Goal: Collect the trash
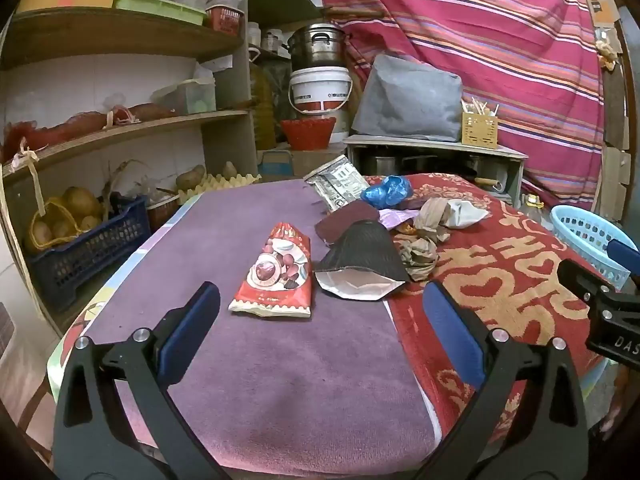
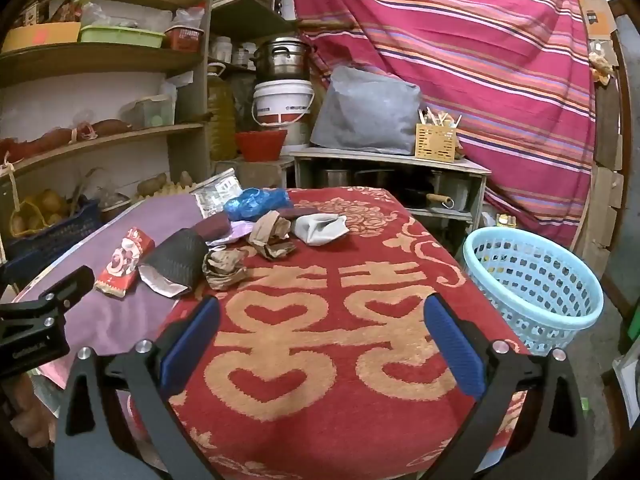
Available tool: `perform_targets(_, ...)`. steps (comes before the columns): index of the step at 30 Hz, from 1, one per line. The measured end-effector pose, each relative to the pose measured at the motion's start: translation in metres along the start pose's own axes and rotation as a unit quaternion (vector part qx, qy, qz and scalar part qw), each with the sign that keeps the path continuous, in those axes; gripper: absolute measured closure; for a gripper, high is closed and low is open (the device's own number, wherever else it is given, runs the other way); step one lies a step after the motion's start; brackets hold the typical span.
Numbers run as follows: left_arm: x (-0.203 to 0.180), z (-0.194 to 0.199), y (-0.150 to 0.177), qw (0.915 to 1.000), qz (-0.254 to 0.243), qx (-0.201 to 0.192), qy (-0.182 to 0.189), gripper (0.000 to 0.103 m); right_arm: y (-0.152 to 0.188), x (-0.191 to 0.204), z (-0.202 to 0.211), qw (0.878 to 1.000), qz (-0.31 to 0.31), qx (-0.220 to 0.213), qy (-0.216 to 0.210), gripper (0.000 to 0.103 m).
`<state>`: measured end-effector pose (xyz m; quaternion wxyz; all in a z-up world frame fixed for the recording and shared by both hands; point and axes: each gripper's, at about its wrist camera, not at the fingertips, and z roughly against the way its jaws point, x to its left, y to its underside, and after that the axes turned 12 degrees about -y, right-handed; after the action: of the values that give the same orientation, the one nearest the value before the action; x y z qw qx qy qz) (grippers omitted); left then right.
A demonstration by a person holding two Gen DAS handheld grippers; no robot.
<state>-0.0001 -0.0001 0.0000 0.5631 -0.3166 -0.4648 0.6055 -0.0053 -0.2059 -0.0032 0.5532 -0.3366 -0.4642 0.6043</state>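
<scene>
Trash lies on a table covered by a purple cloth (image 1: 280,360) and a red patterned cloth (image 2: 340,360). There is a red snack wrapper (image 1: 276,272) (image 2: 124,260), a black pouch (image 1: 360,260) (image 2: 174,264), crumpled brown paper (image 1: 420,252) (image 2: 224,268), a blue plastic bag (image 1: 386,192) (image 2: 256,202), a white crumpled bag (image 2: 320,230) and a printed packet (image 1: 334,184). A light blue basket (image 2: 532,280) (image 1: 588,240) stands right of the table. My left gripper (image 1: 320,312) is open and empty, short of the wrapper. My right gripper (image 2: 322,324) is open and empty over the red cloth.
Wooden shelves (image 1: 120,132) with potatoes and a dark blue crate (image 1: 84,256) stand left. A low cabinet (image 2: 392,168) with a grey bag, a white bucket (image 1: 320,92) and a pot stand behind. A striped curtain (image 2: 460,60) hangs at the back right.
</scene>
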Motion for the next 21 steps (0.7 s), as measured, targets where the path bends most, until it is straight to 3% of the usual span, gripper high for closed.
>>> perform_targets(21,0.0,0.0,0.0,1.0,0.001,0.002,0.001,0.005,0.0,-0.003,0.0,1.0,0.002,-0.004,0.002,0.004)
